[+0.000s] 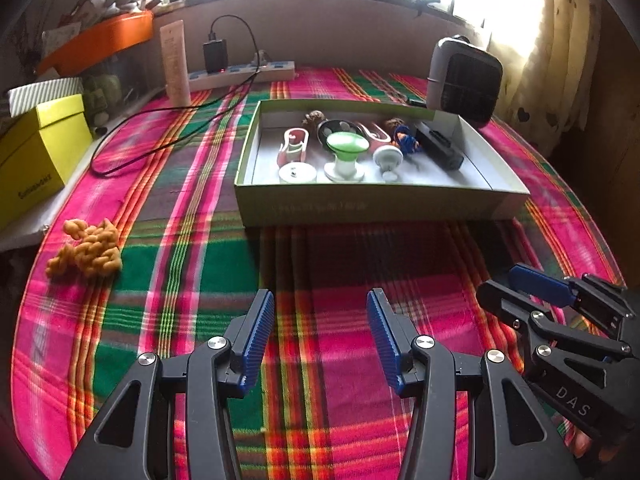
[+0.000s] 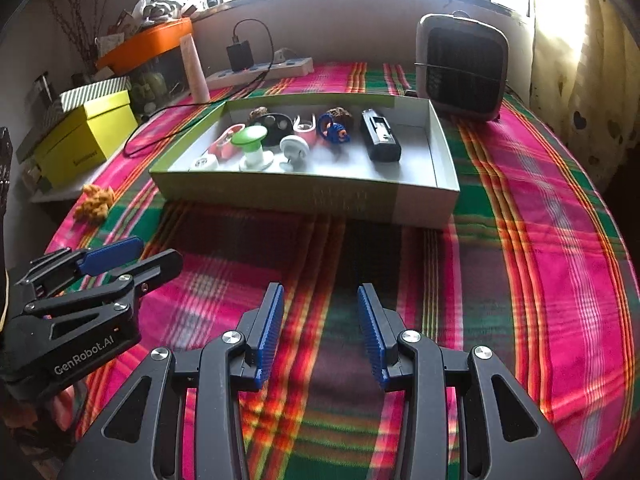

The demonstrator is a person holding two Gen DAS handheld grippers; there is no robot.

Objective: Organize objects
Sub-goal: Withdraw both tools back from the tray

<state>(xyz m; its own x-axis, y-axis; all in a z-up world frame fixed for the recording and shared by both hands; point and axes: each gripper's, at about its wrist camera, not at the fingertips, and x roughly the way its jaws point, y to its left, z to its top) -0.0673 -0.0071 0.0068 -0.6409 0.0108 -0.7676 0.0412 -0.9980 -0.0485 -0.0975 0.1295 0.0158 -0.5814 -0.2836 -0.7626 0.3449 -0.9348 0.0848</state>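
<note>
A shallow cardboard box (image 1: 380,204) (image 2: 304,196) stands mid-table and holds several small things: a green-topped stand (image 1: 346,148) (image 2: 250,140), white knobs, pink holders, a blue knitted toy (image 1: 406,140) (image 2: 334,130) and a black device (image 1: 440,146) (image 2: 380,136). An orange knitted toy (image 1: 86,250) (image 2: 94,198) lies loose on the plaid cloth, left of the box. My left gripper (image 1: 320,312) (image 2: 132,256) is open and empty, low over the cloth in front of the box. My right gripper (image 2: 320,304) (image 1: 516,284) is open and empty beside it.
A small heater (image 1: 464,76) (image 2: 462,66) stands behind the box at the right. A power strip (image 1: 240,74) with a charger and black cable, a tube (image 1: 176,64), a yellow box (image 1: 36,156) and an orange tray (image 1: 100,40) line the back left.
</note>
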